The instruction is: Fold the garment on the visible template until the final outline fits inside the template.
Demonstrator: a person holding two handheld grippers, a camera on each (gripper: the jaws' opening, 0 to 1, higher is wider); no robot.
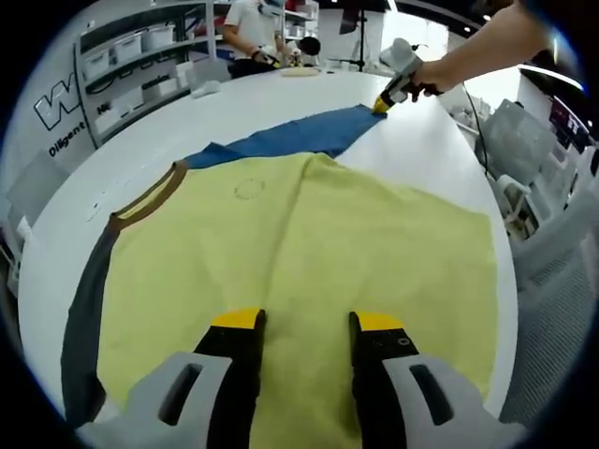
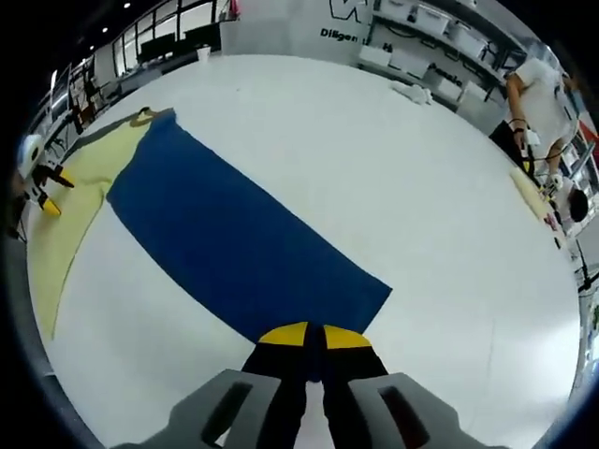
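Now your left gripper hovers with fingers spread wide over the yellow garment lying flat on the white worktop. Its blue part stretches away across the worktop, where your right gripper has its fingers closed on the blue edge.

The near hem of the yellow garment is covered by the left gripper in the left gripper view, and its dark sleeve is cut off at the lower left. In the right gripper view, the blue template's near edge is hidden beneath the right gripper, and the wall lettering is cropped.
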